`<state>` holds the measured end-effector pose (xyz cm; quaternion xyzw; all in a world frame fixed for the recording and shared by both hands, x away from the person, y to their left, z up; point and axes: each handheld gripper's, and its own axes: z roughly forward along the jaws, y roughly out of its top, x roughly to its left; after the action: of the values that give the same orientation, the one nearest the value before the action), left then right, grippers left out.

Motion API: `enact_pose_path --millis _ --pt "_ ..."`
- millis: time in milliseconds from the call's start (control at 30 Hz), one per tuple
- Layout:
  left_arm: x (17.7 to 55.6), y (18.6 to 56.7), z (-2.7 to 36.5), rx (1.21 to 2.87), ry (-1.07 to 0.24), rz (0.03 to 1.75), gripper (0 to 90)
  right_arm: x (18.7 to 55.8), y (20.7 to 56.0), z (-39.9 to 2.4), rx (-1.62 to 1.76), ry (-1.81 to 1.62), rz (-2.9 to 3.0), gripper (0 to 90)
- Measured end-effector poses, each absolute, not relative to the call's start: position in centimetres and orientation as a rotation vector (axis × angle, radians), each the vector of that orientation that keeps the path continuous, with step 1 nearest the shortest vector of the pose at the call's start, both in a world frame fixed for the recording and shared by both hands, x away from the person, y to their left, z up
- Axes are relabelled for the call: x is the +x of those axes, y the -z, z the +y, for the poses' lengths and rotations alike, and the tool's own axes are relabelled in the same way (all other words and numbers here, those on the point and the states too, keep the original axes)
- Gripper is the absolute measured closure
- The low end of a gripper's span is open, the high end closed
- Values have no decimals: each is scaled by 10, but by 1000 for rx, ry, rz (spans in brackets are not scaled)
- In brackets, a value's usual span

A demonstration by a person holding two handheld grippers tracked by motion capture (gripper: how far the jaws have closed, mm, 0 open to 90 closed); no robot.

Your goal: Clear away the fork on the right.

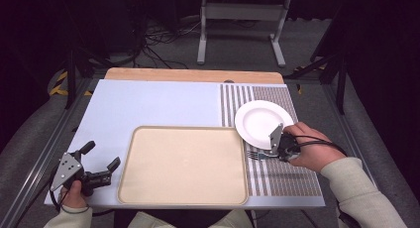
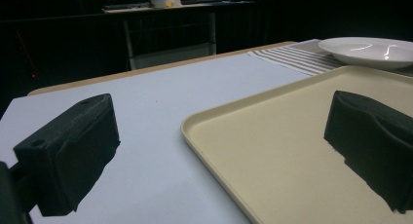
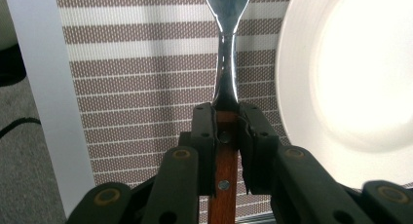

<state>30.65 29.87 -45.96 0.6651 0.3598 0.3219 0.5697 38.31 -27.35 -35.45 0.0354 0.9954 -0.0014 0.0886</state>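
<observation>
Right gripper view: fork (image 3: 227, 83) clamped in right tool (image 3: 226, 131).

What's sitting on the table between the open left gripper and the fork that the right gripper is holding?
The beige rectangular tray, bare, lies between the left gripper and the wooden-handled fork in the right gripper, in the high view.

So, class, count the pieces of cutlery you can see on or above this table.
1. A fork with a wooden handle, clamped in the right gripper above the striped mat, beside the white plate. Nothing else could be hiding more.
</observation>
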Motion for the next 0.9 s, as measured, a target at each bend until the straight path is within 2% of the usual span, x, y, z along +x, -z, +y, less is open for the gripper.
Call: enact_pose_path --millis 367,900 --pt "307 460 299 1562 -756 844 0 385 337 -262 131 -56 2926 784" --pt "307 460 299 1562 -755 843 0 388 327 -232 429 -228 2924 784"
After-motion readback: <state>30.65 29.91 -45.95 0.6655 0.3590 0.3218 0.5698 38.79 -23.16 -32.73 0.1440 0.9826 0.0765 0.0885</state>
